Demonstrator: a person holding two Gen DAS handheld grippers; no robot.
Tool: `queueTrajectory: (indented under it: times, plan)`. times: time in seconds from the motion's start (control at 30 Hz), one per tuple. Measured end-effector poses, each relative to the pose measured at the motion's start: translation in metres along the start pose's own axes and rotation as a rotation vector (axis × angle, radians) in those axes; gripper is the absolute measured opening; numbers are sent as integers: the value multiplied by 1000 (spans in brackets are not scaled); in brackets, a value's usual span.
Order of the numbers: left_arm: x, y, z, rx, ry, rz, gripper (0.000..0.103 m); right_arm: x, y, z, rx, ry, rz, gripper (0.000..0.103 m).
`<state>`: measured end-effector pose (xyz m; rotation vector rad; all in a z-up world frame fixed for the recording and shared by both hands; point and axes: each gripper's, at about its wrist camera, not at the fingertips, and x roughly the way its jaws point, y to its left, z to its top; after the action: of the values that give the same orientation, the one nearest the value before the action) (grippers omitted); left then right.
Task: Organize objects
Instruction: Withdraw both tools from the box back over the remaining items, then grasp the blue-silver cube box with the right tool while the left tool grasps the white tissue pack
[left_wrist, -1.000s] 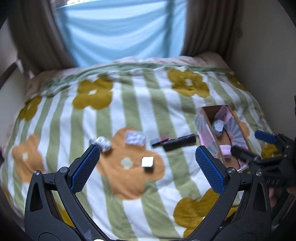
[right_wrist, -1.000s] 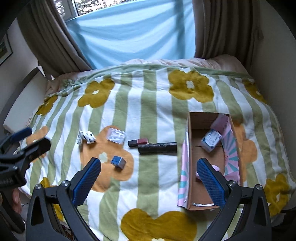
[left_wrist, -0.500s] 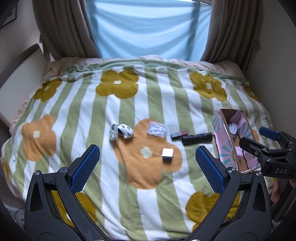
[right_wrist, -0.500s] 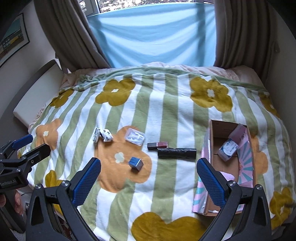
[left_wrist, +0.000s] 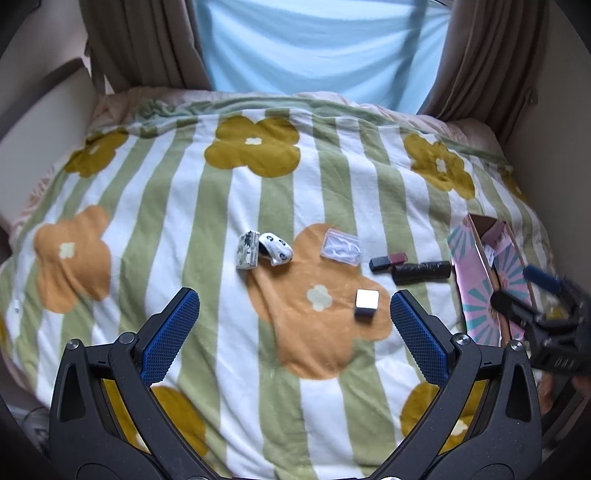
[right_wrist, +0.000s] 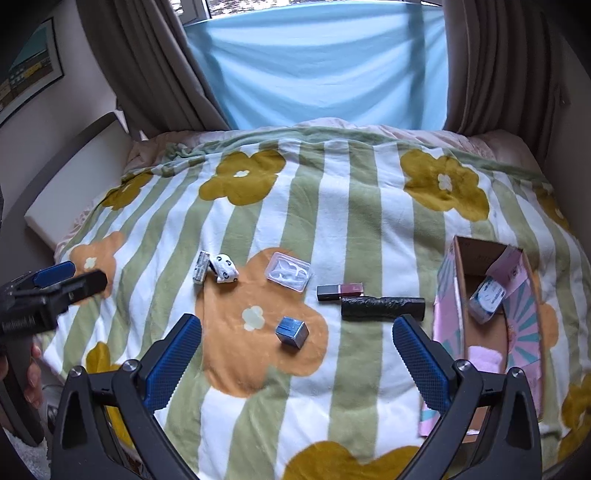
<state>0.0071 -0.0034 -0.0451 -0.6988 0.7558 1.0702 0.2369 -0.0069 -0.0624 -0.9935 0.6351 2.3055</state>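
Blanket (right_wrist: 354, 229): you see soft, fleecy, matt cloth.
Cube (right_wrist: 291, 332): glossy, metallic-looking faces.
Clear tray (right_wrist: 289, 275): smooth transparent plastic.
Box (right_wrist: 448, 332): matt brown cardboard inside, printed paper outside.
Gripper pads (right_wrist: 173, 360): rough, dimpled blue rubber.

A bedroom in a home: a bed (right_wrist: 369, 206) fills the middle of the frame under a striped, flower-printed blanket (right_wrist: 343, 229). Brown curtains (right_wrist: 147, 62) flank a light blue sheet (right_wrist: 314, 62) at the top, seemingly over a window. A framed picture (right_wrist: 26, 77) hangs upper left.
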Motion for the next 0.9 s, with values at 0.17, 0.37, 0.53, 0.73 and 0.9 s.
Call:
queueTrajectory:
  times: [0.17,0.37,0.53,0.73,0.9]
  plan:
    - [47,35,12,-16,22,-61,103,38,10,-10,63,21,-58,103]
    - [103,67,22,-3,51,-148,103,89,22,-20,126,39,-129,100]
    - [162,86,23,13,106,-251,91,134,24,-30,171,53,-187,96]
    - [226,101,22,6,172,-357,80,179,21,-41,234,67,-250,91]
    - [261,107,25,8,198,-388,80,201,18,-50,281,85,-284,87]
